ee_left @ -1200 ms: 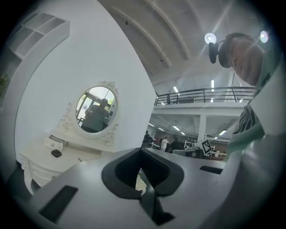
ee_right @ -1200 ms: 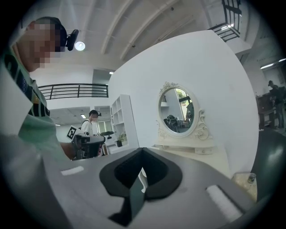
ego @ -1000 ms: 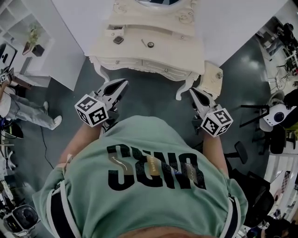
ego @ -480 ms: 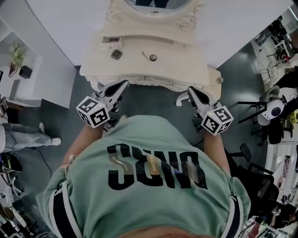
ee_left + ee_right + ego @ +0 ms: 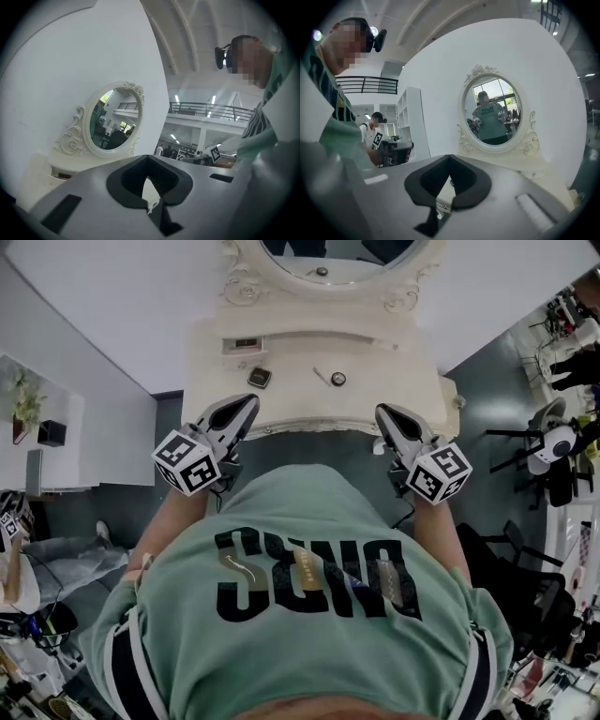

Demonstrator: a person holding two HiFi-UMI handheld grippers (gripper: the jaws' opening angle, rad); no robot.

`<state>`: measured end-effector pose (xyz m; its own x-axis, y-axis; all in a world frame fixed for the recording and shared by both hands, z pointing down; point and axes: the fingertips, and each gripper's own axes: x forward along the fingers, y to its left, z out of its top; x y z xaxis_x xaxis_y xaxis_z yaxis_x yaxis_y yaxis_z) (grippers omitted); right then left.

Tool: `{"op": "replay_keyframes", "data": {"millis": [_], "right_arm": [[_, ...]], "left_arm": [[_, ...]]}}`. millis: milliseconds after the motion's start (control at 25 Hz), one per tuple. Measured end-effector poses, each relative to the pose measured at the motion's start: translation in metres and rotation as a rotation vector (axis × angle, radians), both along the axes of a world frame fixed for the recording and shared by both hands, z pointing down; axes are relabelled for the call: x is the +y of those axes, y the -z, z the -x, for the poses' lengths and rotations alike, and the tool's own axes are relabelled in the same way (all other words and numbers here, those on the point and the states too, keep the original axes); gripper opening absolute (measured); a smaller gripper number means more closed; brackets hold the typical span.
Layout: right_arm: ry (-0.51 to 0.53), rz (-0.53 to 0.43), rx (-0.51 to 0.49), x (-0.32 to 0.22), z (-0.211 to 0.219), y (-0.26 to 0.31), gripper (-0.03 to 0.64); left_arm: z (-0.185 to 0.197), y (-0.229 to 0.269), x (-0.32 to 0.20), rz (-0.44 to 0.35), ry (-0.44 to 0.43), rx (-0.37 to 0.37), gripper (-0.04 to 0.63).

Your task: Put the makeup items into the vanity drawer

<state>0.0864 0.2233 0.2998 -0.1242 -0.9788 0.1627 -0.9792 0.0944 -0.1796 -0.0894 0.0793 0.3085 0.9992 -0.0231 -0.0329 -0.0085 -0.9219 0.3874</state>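
Observation:
The cream vanity table [image 5: 403, 381] stands against the white wall, its oval mirror [image 5: 339, 261] above it. On its top lie a dark square compact [image 5: 260, 378], a small round item [image 5: 338, 379], a thin stick [image 5: 322, 374] and a small flat box [image 5: 244, 343]. No open drawer shows. My left gripper [image 5: 246, 408] hovers at the vanity's front edge on the left, jaws together and empty. My right gripper [image 5: 383, 413] hovers at the front edge on the right, also shut and empty. The mirror [image 5: 112, 123] shows beyond the left gripper [image 5: 150, 185], and again [image 5: 493, 110] beyond the right gripper [image 5: 449, 180].
A white shelf unit [image 5: 42, 442] stands to the left of the vanity. Office chairs and a desk area [image 5: 553, 460] crowd the right side. A seated person's legs [image 5: 66, 563] are at the lower left. The floor below the vanity is dark grey.
The vanity has come closer, and both grippers now reach its front edge instead of hanging over the floor before it. The jaws have stayed together.

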Motion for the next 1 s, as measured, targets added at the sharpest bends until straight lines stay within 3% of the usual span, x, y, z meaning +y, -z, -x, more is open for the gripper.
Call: {"op": "replay_keyframes", "data": {"millis": [280, 560, 840, 1000], "right_arm": [[-0.010, 0.043, 0.006, -0.043, -0.011, -0.006, 0.009], [0.064, 0.036, 0.013, -0.073, -0.029, -0.014, 0.009], [0.153, 0.002, -0.033, -0.102, -0.113, -0.026, 0.009], [0.235, -0.018, -0.028, -0.121, -0.167, -0.025, 0.009]], "left_arm": [[0.003, -0.016, -0.042, 0.047, 0.007, -0.006, 0.003], [-0.018, -0.017, -0.059, 0.034, 0.047, -0.024, 0.003], [-0.080, -0.016, -0.074, -0.011, 0.156, -0.066, 0.003], [-0.130, -0.010, -0.081, 0.018, 0.241, -0.053, 0.003]]}}
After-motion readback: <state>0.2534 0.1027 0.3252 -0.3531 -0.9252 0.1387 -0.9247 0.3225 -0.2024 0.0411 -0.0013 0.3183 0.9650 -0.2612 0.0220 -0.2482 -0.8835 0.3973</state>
